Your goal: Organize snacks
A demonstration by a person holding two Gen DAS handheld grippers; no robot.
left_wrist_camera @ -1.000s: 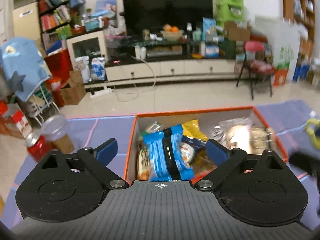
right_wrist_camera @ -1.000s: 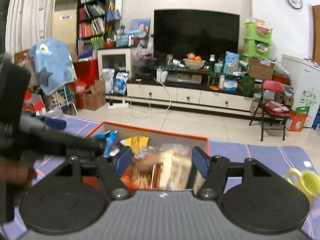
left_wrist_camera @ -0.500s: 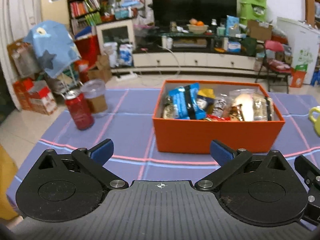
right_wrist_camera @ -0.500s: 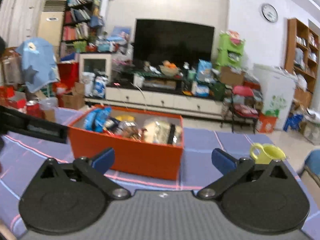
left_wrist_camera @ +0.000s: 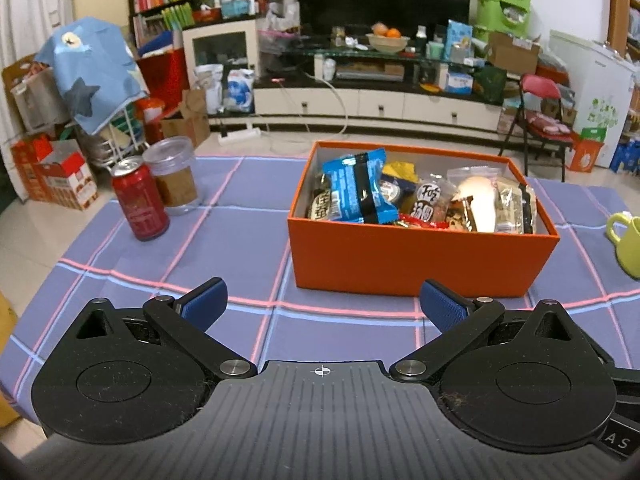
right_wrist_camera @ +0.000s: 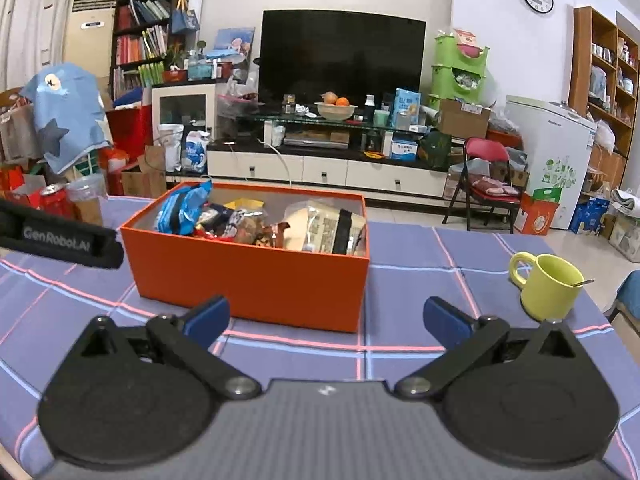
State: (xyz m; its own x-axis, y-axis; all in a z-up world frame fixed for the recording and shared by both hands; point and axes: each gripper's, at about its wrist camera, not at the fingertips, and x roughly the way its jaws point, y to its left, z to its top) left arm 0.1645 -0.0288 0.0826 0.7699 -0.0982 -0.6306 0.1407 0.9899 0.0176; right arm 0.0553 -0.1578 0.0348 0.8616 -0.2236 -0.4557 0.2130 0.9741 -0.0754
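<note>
Your left gripper [left_wrist_camera: 322, 306] hangs over the near part of the table with its blue pads spread wide and only the tablecloth [left_wrist_camera: 248, 240] between them. Your right gripper [right_wrist_camera: 326, 318] also stands at its widest, its jaws having just been opening, and it grips nothing; through its gap you see the near wall of the orange box [right_wrist_camera: 252, 276]. That box sits near the middle of the table on the purple cloth with pink and blue lines, its lid off and its inside packed with snacks. From the left wrist view, a blue and black snack packet [left_wrist_camera: 358, 188] stands tilted at the box's left end, a yellow packet [left_wrist_camera: 398, 170] lies behind it, a clear bag with printed characters [left_wrist_camera: 430, 204] sits in the middle, and a pale wrapped pastry [left_wrist_camera: 484, 204] fills the right end. A red drink can [left_wrist_camera: 140, 200] and a clear lidded cup [left_wrist_camera: 172, 178] stand side by side toward the far left corner of the table, well apart from the box. A yellow-green mug [right_wrist_camera: 546, 286] with a spoon in it stands near the right edge. The side of the left gripper's black body shows at the left border of the right wrist view.
</note>
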